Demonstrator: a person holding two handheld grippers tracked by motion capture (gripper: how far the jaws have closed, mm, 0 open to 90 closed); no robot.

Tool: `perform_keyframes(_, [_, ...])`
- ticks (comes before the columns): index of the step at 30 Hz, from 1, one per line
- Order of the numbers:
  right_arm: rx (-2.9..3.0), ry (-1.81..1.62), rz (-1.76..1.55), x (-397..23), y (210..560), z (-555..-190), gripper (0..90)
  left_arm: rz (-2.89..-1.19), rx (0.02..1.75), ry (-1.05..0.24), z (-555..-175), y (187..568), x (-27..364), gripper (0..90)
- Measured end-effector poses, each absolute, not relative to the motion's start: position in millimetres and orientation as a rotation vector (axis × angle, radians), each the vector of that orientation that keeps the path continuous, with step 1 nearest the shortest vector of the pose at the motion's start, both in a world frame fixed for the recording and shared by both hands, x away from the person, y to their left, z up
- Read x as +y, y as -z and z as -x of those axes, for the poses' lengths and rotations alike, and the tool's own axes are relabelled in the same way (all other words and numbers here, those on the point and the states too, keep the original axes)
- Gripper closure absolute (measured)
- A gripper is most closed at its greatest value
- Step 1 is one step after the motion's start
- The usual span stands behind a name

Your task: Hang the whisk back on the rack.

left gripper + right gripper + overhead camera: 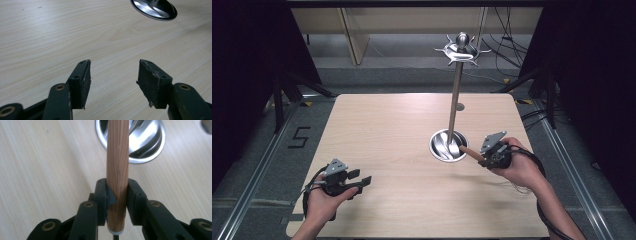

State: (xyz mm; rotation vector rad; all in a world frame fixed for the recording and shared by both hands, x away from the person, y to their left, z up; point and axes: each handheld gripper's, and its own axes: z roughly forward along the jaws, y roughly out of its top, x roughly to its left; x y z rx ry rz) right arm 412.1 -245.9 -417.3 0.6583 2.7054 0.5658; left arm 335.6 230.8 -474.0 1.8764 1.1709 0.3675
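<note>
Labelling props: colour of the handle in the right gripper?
Reddish-brown grained wooden handle, clearest in right gripper view.

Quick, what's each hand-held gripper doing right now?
Left hand-held gripper: open, empty, over bare table.
Right hand-held gripper: shut on the wooden handle.

My two black hand-held grippers, bare forearms.

My left gripper point(362, 181), lower left of the high view, and my right gripper point(482, 159), right of centre, each carry a grey three-cornered plate and trail a black cable. In the gripper views I see matte black jaws, brass-ringed pivot holes, small screw holes, and worn, frayed dark pads point(85, 82). I wear no sleeves.
</note>
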Motion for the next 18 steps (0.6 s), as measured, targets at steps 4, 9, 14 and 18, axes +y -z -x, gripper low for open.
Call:
perform_keyframes(4, [2.652, -0.689, -0.595, -253, 408, -414, 73.5, -1.857, 1.179, -0.37, -335, 474, 230, 42.7])
perform_keyframes(9, [2.555, -0.855, -0.635, -258, 399, -411, 73.6, -1.867, 1.175, -0.375, -335, 474, 230, 42.7])
perform_keyframes(14, [2.497, -0.965, -0.644, -255, 394, -411, 73.6, -1.866, 1.179, -0.368, -335, 474, 230, 42.7])
perform_keyframes(18, [2.489, -1.063, -0.642, -252, 385, -409, 73.6, -1.868, 1.177, -0.369, -336, 475, 230, 42.7])
